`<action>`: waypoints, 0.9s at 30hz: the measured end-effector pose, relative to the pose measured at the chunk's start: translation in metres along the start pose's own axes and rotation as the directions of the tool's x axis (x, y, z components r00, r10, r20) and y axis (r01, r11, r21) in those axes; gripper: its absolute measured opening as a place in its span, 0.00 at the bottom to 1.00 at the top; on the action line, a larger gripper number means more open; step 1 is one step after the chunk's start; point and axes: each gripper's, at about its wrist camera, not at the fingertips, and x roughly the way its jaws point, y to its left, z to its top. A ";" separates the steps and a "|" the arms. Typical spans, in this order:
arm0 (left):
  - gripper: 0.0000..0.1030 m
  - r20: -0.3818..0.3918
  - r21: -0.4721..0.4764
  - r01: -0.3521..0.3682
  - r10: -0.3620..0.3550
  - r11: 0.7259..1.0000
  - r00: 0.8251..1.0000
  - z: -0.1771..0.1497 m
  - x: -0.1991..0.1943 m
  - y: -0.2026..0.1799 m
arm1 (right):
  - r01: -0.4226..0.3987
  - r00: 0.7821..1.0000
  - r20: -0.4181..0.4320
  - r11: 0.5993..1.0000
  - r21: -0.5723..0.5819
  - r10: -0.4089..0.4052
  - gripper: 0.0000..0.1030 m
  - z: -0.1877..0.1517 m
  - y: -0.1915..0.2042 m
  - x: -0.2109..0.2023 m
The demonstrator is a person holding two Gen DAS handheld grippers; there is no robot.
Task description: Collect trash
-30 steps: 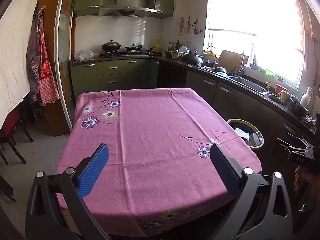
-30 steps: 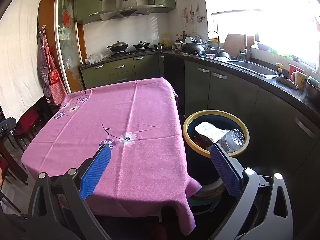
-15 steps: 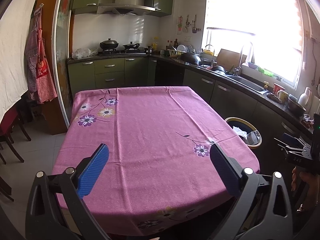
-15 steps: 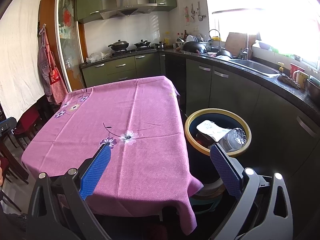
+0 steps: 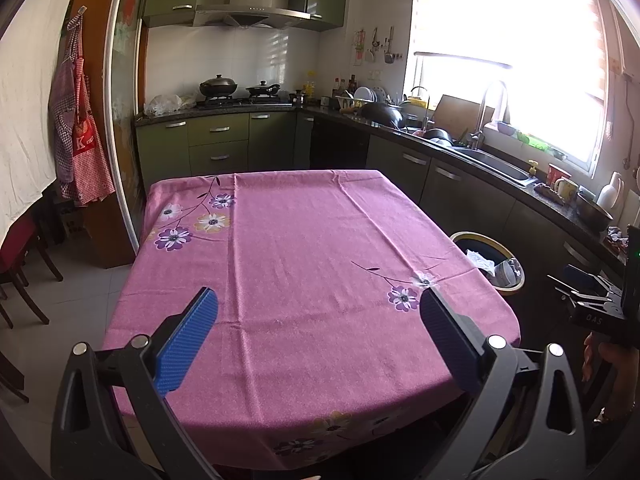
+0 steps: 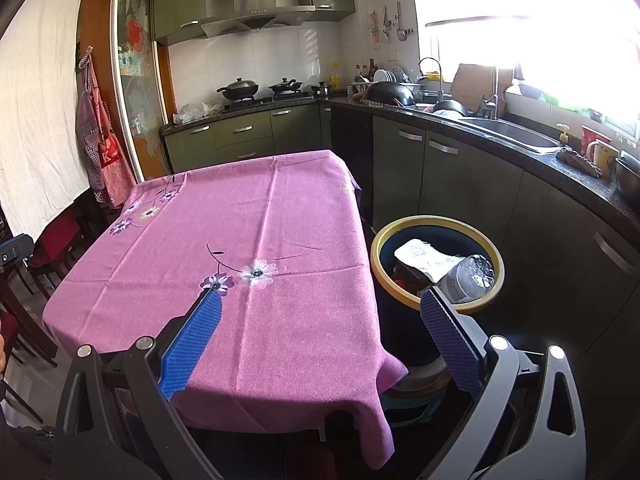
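A dark bin with a yellow rim (image 6: 436, 224) stands on the floor at the table's right side; the same bin (image 5: 516, 280) shows in the left wrist view. Inside lie crumpled white paper (image 6: 426, 258) and a crushed clear plastic bottle (image 6: 468, 278). My left gripper (image 5: 318, 336) is open over the near edge of the table with the pink flowered cloth (image 5: 304, 264), holding nothing. My right gripper (image 6: 320, 330) is open too, its left finger above the cloth's corner, its right finger beside the bin. The other gripper (image 5: 592, 304) shows at the right edge.
Green cabinets and a dark counter (image 6: 532, 160) with sink, pots and dishes run along the back and right. Dark red chairs (image 5: 16, 248) stand left of the table. Aprons (image 5: 80, 148) hang by a white sheet. A narrow gap separates table and cabinets.
Both views have drawn slightly back and up; table and bin sit a little lower and farther. Both grippers stay open and empty.
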 end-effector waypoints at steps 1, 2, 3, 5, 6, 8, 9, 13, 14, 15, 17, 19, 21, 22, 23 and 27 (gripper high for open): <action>0.93 0.000 0.000 -0.001 0.001 1.000 1.000 0.000 0.000 0.000 | -0.001 1.000 0.000 1.000 0.001 0.001 0.95 0.000 0.000 0.000; 0.93 0.001 0.001 -0.003 0.003 1.000 1.000 0.000 0.000 0.000 | -0.001 1.000 0.000 1.000 0.001 0.001 0.95 0.000 0.000 0.000; 0.93 0.001 0.001 -0.003 0.003 1.000 1.000 0.000 0.000 0.000 | 0.000 1.000 0.001 1.000 0.000 0.000 0.95 0.000 0.000 0.000; 0.93 0.001 0.002 -0.003 0.003 1.000 1.000 0.000 0.000 0.000 | -0.001 1.000 0.000 1.000 0.001 0.001 0.95 0.000 0.000 0.000; 0.93 0.001 0.001 -0.003 0.003 1.000 1.000 0.000 0.000 0.000 | -0.001 1.000 0.000 1.000 0.000 0.001 0.95 0.000 0.000 0.000; 0.93 0.001 0.001 -0.003 0.003 1.000 1.000 0.000 0.000 0.000 | -0.001 1.000 -0.001 1.000 0.000 0.001 0.95 0.000 0.000 0.001; 0.93 0.001 0.001 -0.003 0.003 1.000 1.000 0.000 0.000 0.000 | -0.002 1.000 -0.002 1.000 -0.001 0.002 0.95 0.000 0.000 0.001; 0.93 0.001 -0.002 -0.005 0.005 1.000 1.000 -0.001 -0.001 0.001 | -0.002 1.000 -0.002 1.000 -0.001 0.002 0.95 0.000 0.000 0.001; 0.93 0.002 -0.003 -0.003 0.003 1.000 1.000 -0.001 -0.001 0.001 | -0.002 1.000 -0.003 1.000 -0.001 0.002 0.95 0.000 0.000 0.002; 0.93 0.004 -0.002 -0.003 0.003 1.000 1.000 -0.001 -0.001 0.001 | -0.002 1.000 -0.003 1.000 -0.001 0.002 0.95 -0.001 0.000 0.002; 0.93 0.011 0.002 -0.010 0.010 1.000 1.000 0.000 -0.002 0.001 | -0.002 1.000 -0.003 1.000 -0.001 0.002 0.95 0.000 0.000 0.002; 0.93 0.017 0.007 -0.022 0.022 1.000 1.000 0.000 -0.002 0.000 | -0.003 1.000 -0.005 1.000 -0.002 0.003 0.95 -0.001 0.000 0.003; 0.93 0.013 0.009 -0.024 0.024 1.000 1.000 0.000 0.000 0.000 | -0.004 1.000 -0.006 1.000 -0.002 0.004 0.95 -0.002 0.000 0.004; 0.93 0.011 0.009 -0.027 0.027 1.000 1.000 0.000 0.000 0.001 | -0.004 1.000 -0.006 1.000 -0.002 0.004 0.95 -0.001 0.000 0.004; 0.93 0.010 0.010 -0.029 0.029 1.000 1.000 0.000 0.001 0.001 | -0.004 1.000 -0.006 1.000 -0.002 0.004 0.95 -0.002 0.000 0.004; 0.93 0.009 0.010 -0.028 0.028 1.000 1.000 -0.001 0.002 0.001 | -0.003 1.000 -0.006 1.000 -0.002 0.003 0.95 -0.001 0.000 0.004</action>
